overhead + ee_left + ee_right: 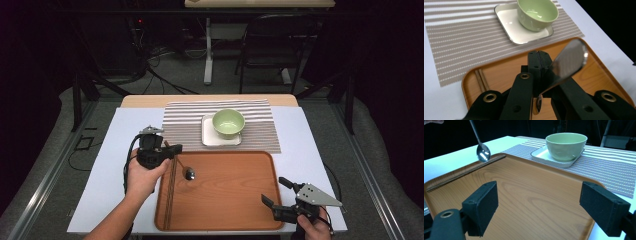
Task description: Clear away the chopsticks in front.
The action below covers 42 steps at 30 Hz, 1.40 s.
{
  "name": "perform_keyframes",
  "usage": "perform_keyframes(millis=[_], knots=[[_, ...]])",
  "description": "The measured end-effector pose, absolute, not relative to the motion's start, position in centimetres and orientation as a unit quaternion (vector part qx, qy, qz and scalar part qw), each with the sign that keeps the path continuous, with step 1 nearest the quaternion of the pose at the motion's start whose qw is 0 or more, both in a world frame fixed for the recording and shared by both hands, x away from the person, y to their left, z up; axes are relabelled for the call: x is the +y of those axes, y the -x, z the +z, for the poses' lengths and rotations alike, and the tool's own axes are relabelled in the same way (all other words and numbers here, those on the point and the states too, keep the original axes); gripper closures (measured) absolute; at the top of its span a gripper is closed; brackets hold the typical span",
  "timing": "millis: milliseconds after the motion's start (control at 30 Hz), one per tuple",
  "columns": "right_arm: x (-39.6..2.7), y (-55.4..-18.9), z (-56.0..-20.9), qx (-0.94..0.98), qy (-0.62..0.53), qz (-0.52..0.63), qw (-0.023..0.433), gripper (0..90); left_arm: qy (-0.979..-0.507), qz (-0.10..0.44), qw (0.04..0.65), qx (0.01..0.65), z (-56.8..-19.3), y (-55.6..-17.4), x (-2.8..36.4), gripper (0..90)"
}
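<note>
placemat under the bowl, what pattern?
Thin brown-grey and white stripes on the placemat running along its length; clearest in the left gripper view.

A dim room surrounds the lit white-topped table (305, 150). Behind it, on grey floor (175, 70), a dark chair (270, 42) stands beside the white leg of a 2nd wooden table (260, 3). Black cables (155, 75) trail across the floor, the walls lost in darkness

Pale green bowl (228, 122), striped placemat (187, 125)
</note>
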State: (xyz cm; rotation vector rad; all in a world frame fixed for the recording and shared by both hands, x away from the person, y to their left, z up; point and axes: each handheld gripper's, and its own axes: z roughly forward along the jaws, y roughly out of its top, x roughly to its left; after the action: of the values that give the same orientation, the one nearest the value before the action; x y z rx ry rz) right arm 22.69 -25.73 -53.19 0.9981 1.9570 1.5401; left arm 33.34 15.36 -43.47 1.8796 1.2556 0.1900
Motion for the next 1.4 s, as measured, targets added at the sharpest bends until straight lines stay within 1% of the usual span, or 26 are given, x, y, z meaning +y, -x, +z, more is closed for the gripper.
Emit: perform_keyframes(millis=[267, 867, 1400], knots=[[-25.7, -22.7, -53.2, 0.711, -0.364, 0.558, 0.225, 14.6, -0.757, 0.058, 0.410, 0.506, -44.3, -32.2, 16.3, 89.5], [-25.7, -22.8, -53.2, 0.711, -0.366, 0.557, 0.225, 14.7, -0.777, 0.013, 0.363, 0.515, -44.9, -30.9, 16.8, 89.4], [-25.7, -22.8, -53.2, 0.711, -0.368, 0.555, 0.224, 14.6, -0.792, -0.006, 0.317, 0.523, -46.3, -32.6, 16.4, 89.2]])
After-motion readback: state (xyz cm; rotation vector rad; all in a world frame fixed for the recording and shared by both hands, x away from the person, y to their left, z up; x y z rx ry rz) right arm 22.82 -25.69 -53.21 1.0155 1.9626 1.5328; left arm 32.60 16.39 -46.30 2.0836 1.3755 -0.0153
